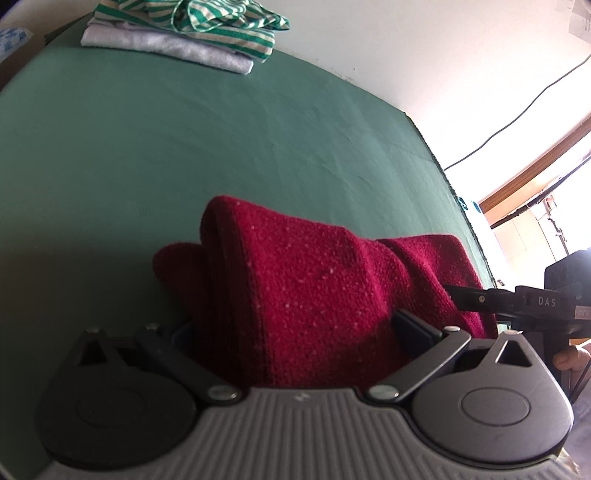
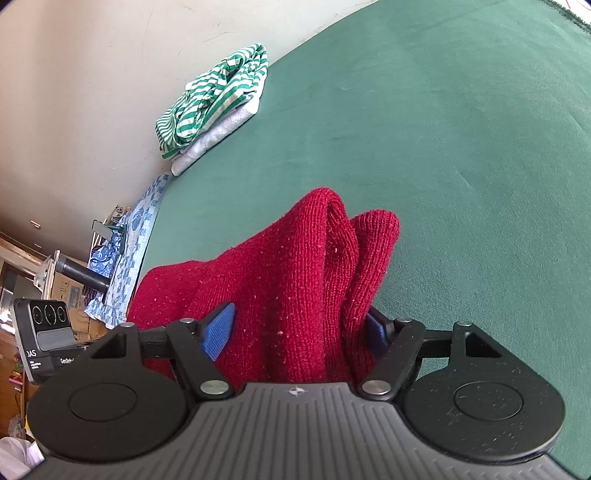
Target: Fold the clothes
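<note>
A dark red knitted garment [image 1: 314, 280] is bunched up over the green surface [image 1: 147, 147]. My left gripper [image 1: 295, 328] is shut on a thick fold of it, and the cloth fills the gap between the fingers. My right gripper [image 2: 299, 328] is likewise shut on a thick bunch of the same red garment [image 2: 288, 266], its blue pads [image 2: 219, 328] pressing the knit from both sides. The garment stretches between the two grippers. The right gripper's finger [image 1: 469, 295] shows at the right edge of the left wrist view, beside the red cloth.
A folded stack, green-and-white striped garment [image 1: 192, 18] over a pale one [image 1: 166, 46], lies at the far edge by the wall; the striped garment [image 2: 214, 92] shows in the right wrist view too. Blue floral fabric [image 2: 136, 229] hangs past the green surface [image 2: 461, 166]. A cable [image 1: 517, 118] runs down the wall.
</note>
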### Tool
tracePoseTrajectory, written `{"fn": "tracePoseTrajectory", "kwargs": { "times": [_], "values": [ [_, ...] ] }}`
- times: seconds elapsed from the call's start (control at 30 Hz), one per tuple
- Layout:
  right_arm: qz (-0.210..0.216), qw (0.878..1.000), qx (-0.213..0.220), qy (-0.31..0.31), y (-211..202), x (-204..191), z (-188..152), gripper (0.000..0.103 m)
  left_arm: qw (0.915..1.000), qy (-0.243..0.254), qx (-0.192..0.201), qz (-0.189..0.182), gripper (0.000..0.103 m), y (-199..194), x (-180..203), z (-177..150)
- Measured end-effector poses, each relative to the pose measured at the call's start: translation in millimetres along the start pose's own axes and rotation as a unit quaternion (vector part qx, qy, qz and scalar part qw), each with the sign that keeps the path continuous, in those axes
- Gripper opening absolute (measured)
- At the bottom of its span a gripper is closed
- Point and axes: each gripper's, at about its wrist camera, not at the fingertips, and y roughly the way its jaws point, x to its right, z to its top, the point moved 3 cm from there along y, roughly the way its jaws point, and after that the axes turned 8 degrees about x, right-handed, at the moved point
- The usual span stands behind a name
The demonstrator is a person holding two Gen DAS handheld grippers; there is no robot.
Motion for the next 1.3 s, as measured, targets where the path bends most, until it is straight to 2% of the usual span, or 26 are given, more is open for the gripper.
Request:
{"fn": "tracePoseTrajectory", "kwargs": {
  "times": [0.17, 0.6, 0.93, 1.1, 1.2, 1.3],
  "values": [
    [-0.007, 1.000, 0.005, -0.005, 0, -4, -2, 0.073, 0.9999, -0.005, 0.007, 0.007, 0.102, 0, 3, -1],
    [0.012, 1.000, 0.003, 0.000, 0, -2, -2, 0.073, 0.9993, -0.008, 0.018, 0.033, 0.102, 3, 9, -2],
    [0.007, 1.000, 0.001, -0.002, 2, -5, -1, 0.071, 0.9989, -0.001, 0.027, 0.038, 0.101, -2, 10, -6],
    [0.007, 1.000, 0.002, -0.002, 3, -6, -2, 0.070, 0.9981, -0.002, 0.034, 0.051, 0.096, -5, 11, -7],
    [0.003, 1.000, 0.002, -0.004, 4, -8, -2, 0.069, 0.9979, -0.006, 0.036, 0.054, 0.089, -7, 8, -7],
    [-0.003, 1.000, 0.001, -0.006, 5, -11, -2, 0.068, 0.9981, -0.011, 0.035, 0.050, 0.088, -8, 6, -7]
  ]
}}
